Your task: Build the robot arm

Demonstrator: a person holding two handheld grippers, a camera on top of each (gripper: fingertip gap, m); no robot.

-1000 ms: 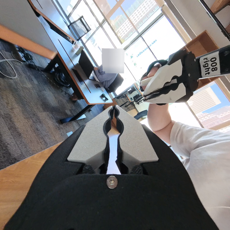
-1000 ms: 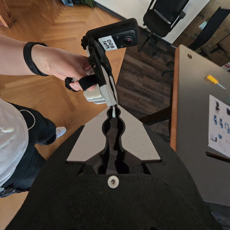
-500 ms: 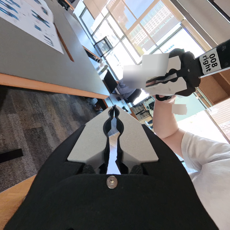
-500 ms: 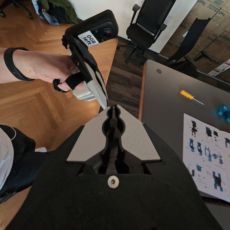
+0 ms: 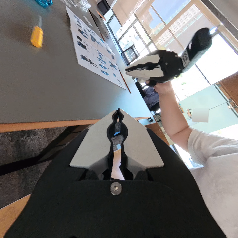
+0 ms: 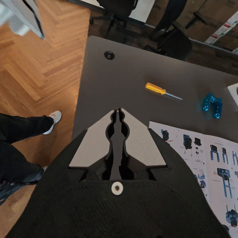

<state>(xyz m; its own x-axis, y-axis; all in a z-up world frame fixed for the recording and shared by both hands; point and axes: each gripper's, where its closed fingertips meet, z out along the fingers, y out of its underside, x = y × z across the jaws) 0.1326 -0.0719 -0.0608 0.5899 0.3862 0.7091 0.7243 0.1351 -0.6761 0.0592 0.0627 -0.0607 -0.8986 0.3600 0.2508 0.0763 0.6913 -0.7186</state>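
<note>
My left gripper (image 5: 118, 109) is shut and empty, held in the air just off the near edge of a grey table (image 5: 51, 90). My right gripper (image 6: 117, 109) is shut and hovers over the table's left part (image 6: 115, 79). A tiny glint sits between its tips, too small to identify. It also shows from the side in the left wrist view (image 5: 126, 70), held up by a hand. A yellow-handled screwdriver (image 6: 155, 88) lies on the table ahead of it, and a blue metal bracket (image 6: 212, 105) lies further right. The screwdriver also shows blurred in the left wrist view (image 5: 36, 38).
A printed instruction sheet (image 6: 206, 161) lies on the table at the right, also in the left wrist view (image 5: 95, 55). A round cable hole (image 6: 109, 55) is near the far left corner. Office chairs (image 6: 172, 42) stand behind. The person's leg and shoe (image 6: 54, 118) are on the wood floor. There is about 15 centimeters between the tips of the two grippers.
Both grippers have swung toward the table, so the screwdriver and sheet now sit closer in view. The left gripper has left the middle of the right wrist view. Both stayed shut.
</note>
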